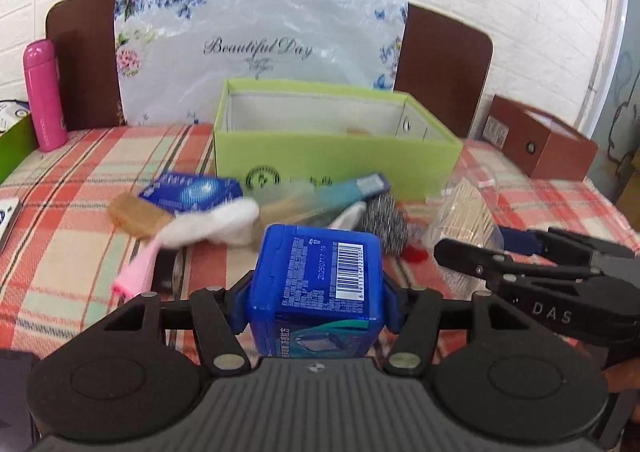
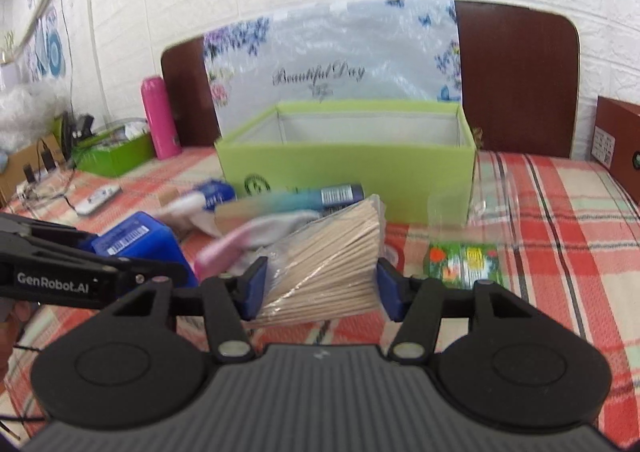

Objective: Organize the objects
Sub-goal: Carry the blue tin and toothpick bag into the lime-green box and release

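Blue plastic, a squarish box (image 1: 316,292) with a white barcode label and the printed date 20250717, sits pinched between the pads of the left gripper (image 1: 316,306), lifted clear of the red, white and green checked tablecloth (image 1: 80,252). The right gripper (image 2: 318,292) closes its blue pads on a clear plastic bag of thin wooden sticks (image 2: 324,264), also held above the cloth. Its neighbour's black arm reads "GenRobot.AI"; the right one's arm, seen from the left wrist, reads "DAS". Behind both stands an open lime-green cardboard storage box (image 1: 336,155) with a round logo on its front wall. Leaning against the brown headboard is a floral plastic sheet (image 1: 260,47) printed "Beautiful Day". A pink flask (image 1: 42,95) stands at far left.
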Tool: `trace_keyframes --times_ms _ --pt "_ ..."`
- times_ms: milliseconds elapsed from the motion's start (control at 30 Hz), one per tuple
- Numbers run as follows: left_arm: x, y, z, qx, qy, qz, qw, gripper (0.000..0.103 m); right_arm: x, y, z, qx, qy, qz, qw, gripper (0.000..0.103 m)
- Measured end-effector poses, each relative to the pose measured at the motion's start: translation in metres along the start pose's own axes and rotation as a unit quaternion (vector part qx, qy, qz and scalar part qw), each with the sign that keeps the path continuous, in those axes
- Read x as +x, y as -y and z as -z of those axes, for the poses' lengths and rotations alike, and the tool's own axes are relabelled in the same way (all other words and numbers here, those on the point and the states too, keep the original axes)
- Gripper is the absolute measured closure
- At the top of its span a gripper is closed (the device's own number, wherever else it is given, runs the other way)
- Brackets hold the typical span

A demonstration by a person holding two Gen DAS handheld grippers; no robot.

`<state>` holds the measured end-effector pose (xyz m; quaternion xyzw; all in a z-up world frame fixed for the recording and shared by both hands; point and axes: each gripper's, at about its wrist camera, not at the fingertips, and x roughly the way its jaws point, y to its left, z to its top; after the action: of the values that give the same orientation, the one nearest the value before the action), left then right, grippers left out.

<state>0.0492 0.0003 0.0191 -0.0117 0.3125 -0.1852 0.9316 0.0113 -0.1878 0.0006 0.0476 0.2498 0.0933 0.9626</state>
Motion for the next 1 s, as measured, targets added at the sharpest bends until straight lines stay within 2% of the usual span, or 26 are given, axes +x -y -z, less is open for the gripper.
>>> trace_keyframes --times_ms 200,367,667,900,933,967,1000 --pt "0.001 -0.002 -0.044 -0.024 0.053 0.002 0.9983 0.040 0.003 0.011 -0.026 0.008 0.036 0.010 0.999 0.047" --pt "0.015 0.000 -0.076 -0.038 0.083 -0.004 0.9958 0.040 0.012 0.020 -0.045 0.010 0.057 0.026 0.998 0.047" --pt "0.065 -0.007 -0.119 -0.074 0.102 -0.007 0.9920 0.040 0.042 0.035 -0.075 0.015 0.103 0.078 0.991 0.047" --pt "0.105 -0.012 -0.132 -0.081 0.093 -0.010 0.9923 0.040 0.082 0.048 -0.089 0.027 0.109 0.106 0.988 0.047" --pt "0.110 -0.012 -0.130 -0.078 0.097 -0.012 0.9922 0.039 0.088 0.049 -0.091 0.024 0.109 0.108 0.988 0.046" --pt "0.114 -0.011 -0.128 -0.074 0.099 -0.015 0.9923 0.027 0.095 0.050 -0.092 0.021 0.108 0.112 0.988 0.042" --pt "0.118 -0.010 -0.125 -0.070 0.095 -0.025 0.9927 0.019 0.102 0.050 -0.092 0.016 0.104 0.114 0.988 0.034"
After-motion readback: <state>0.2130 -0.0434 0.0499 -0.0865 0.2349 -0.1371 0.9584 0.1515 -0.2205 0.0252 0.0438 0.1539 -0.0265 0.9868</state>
